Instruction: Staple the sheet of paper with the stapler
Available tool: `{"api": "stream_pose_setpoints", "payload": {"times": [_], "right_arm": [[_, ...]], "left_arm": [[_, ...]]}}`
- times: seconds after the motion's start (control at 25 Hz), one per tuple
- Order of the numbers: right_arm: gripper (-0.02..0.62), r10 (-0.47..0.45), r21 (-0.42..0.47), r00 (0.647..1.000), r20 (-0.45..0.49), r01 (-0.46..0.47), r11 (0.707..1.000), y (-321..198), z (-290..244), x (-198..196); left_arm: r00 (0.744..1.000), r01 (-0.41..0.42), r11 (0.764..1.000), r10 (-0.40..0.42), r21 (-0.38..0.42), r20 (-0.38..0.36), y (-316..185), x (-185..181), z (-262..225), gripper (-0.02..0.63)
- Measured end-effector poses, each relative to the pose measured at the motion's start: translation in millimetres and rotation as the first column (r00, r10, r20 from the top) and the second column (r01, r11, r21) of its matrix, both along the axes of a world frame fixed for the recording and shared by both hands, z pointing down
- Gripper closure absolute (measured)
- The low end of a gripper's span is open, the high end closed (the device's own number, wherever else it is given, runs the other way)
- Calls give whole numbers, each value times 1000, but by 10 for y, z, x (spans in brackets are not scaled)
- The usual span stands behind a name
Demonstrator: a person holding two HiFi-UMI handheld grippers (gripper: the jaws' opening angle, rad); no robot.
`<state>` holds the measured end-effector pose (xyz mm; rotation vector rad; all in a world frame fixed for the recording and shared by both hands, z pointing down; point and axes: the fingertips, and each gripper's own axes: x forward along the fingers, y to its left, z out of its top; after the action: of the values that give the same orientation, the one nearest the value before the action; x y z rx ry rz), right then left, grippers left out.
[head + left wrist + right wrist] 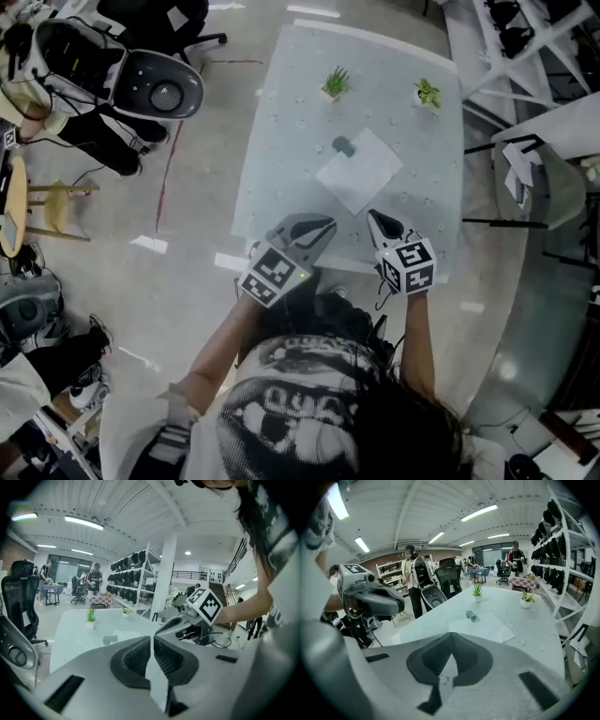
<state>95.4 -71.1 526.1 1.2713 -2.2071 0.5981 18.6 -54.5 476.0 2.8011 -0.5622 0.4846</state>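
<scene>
**Both grippers closed and empty, stapler and paper lying beyond them**

We hold the left gripper [152,641] with its jaws pressed together and nothing between them. The right gripper [451,641] is closed in the same way, its pads meeting in one seam with nothing caught there. In the head view the two sit side by side over the near edge of the worktop [281,159]. They are close but apart, and both point toward the far side. Neither touches the task's things.

Past the gripper tips, the sheet of paper [361,171] lies flat on the worktop, a little right of the middle, with one corner turned toward us. The stapler [343,146], small and grey-green, sits at the sheet's far left edge. We cannot tell whether it rests on the paper or just beside it.

Farther out, two small potted plants stand near the far edge, well apart from each other: the left plant [335,82] and the right plant [427,93]. The pale worktop is dotted with small specks.

To the left of the worktop stands a dark office chair [159,89]. On the right is white shelving [562,541] loaded with dark items. People stand in the far part of the room.
</scene>
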Motion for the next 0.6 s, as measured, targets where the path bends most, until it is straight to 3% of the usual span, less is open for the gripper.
{"api": "stream_pose_setpoints", "payload": {"times": [0.6], "right_arm": [[598, 65, 147, 994, 83, -77, 986, 1384, -459, 278]], "left_arm": [[998, -65, 997, 65, 48, 8, 1230, 584, -237, 586]]}}
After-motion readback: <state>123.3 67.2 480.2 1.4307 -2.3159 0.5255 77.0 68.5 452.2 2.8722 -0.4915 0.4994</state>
